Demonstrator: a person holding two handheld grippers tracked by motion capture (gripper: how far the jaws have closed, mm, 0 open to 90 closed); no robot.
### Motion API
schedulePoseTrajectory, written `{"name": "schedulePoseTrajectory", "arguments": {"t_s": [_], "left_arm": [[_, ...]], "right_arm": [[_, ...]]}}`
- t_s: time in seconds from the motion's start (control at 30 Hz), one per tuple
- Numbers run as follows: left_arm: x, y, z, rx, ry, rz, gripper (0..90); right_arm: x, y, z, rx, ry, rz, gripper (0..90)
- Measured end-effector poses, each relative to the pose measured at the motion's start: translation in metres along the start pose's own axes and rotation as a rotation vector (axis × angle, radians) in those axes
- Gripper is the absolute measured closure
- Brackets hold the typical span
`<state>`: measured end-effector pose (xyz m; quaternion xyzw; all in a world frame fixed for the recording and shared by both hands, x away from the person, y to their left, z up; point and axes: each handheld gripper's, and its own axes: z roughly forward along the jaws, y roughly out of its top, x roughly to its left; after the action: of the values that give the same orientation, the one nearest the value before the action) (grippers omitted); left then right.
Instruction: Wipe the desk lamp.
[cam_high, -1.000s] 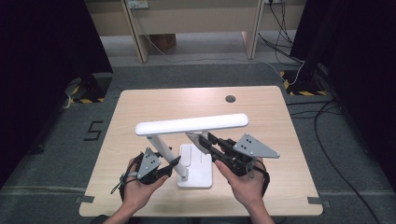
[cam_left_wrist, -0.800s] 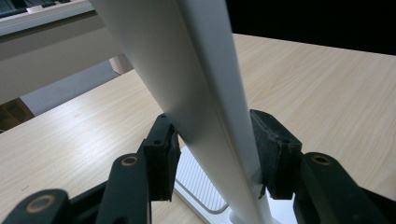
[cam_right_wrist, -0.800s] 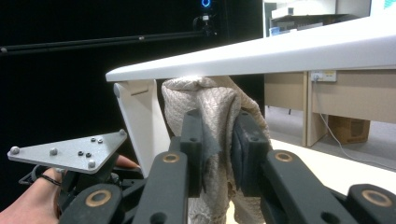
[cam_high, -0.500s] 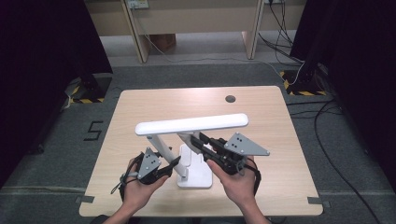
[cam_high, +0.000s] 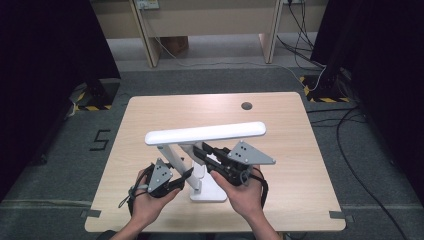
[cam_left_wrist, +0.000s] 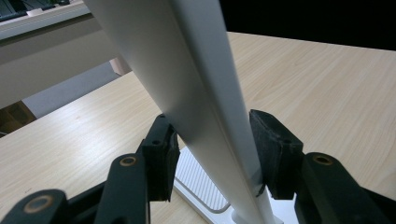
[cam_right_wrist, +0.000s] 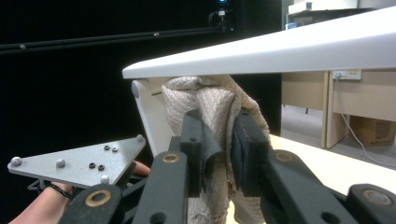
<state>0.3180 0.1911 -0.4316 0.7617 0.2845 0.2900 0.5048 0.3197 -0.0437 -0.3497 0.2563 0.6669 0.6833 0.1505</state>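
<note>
A white desk lamp stands near the table's front edge, its long head level above its base. My left gripper is shut on the lamp's slanted arm, and both pads press its sides. My right gripper is shut on a beige knitted cloth. It holds the cloth bunched up against the underside of the lamp head, close to the joint with the arm. The left gripper's grey plate and a hand appear at the left of the right gripper view.
The light wooden table has a round cable hole at the back. Dark curtains stand on both sides. Cables lie on the floor to the right, and wooden furniture legs stand beyond the table.
My right gripper has slid left under the lamp head with the cloth in it. The left gripper and the lamp have stayed put.
</note>
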Motion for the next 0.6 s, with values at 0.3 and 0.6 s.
{"name": "schedulePoseTrajectory", "arguments": {"t_s": [0.3,0.6], "left_arm": [[0.000,0.000,0.000,0.000,0.001,0.013,51.7],[-0.001,-0.001,0.000,-0.001,0.001,0.016,51.3]], "right_arm": [[0.005,-0.001,0.010,0.009,0.021,0.001,76.4],[0.010,-0.001,0.022,0.015,0.044,-0.013,76.5]]}}
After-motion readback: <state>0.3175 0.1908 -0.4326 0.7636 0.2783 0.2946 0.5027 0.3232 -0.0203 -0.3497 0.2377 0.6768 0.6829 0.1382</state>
